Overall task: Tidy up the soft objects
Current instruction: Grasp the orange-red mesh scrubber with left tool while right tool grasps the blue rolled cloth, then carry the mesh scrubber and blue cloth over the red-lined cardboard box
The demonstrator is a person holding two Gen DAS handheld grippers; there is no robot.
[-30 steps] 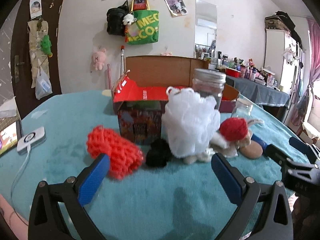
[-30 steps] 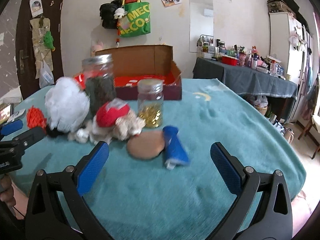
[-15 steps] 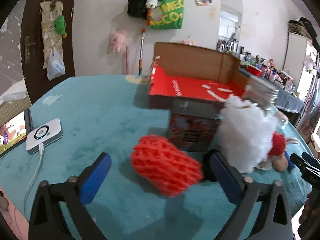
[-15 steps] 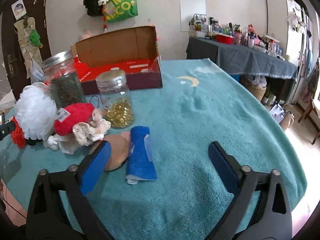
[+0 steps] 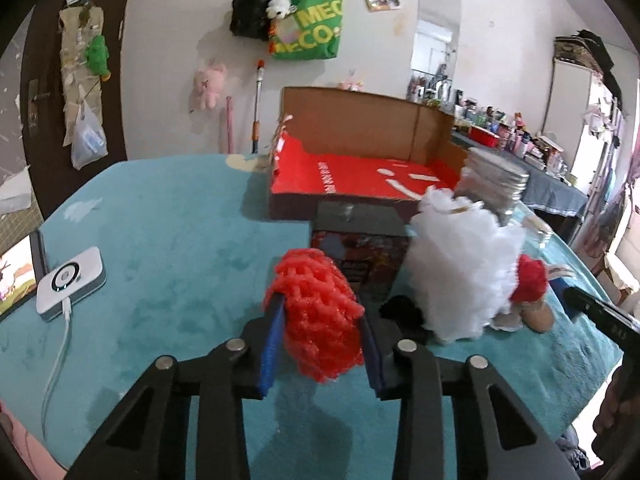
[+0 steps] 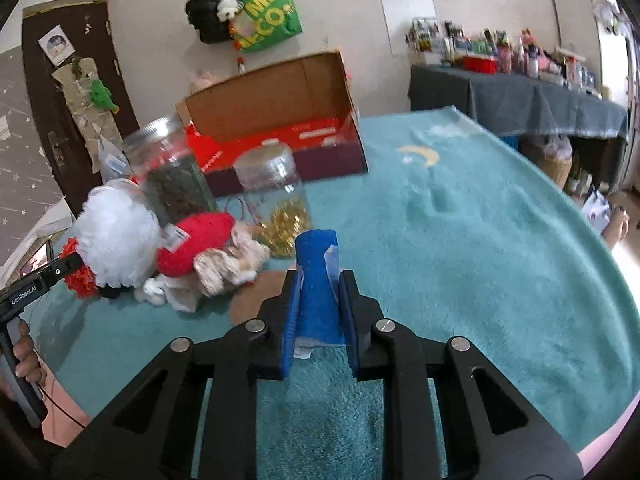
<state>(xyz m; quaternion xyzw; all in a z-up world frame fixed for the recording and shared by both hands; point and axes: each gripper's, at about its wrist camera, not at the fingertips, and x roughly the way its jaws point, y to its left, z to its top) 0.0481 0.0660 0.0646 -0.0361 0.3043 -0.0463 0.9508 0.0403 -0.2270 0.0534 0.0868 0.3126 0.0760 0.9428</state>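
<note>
Left tool (image 5: 322,340) closing, pinching red mesh puff (image 5: 316,312) on desk (image 5: 168,240), box (image 5: 360,176) at 12 o'clock. Right tool (image 6: 318,308) closing, pinching blue roll (image 6: 316,280); box (image 6: 280,128) at 11 o'clock. Both pinched low, likely for a lift boxward.

Red mesh sponge (image 5: 320,312), blue roll (image 6: 318,296) (teal tablecloth (image 6: 460,240) beneath).
</note>
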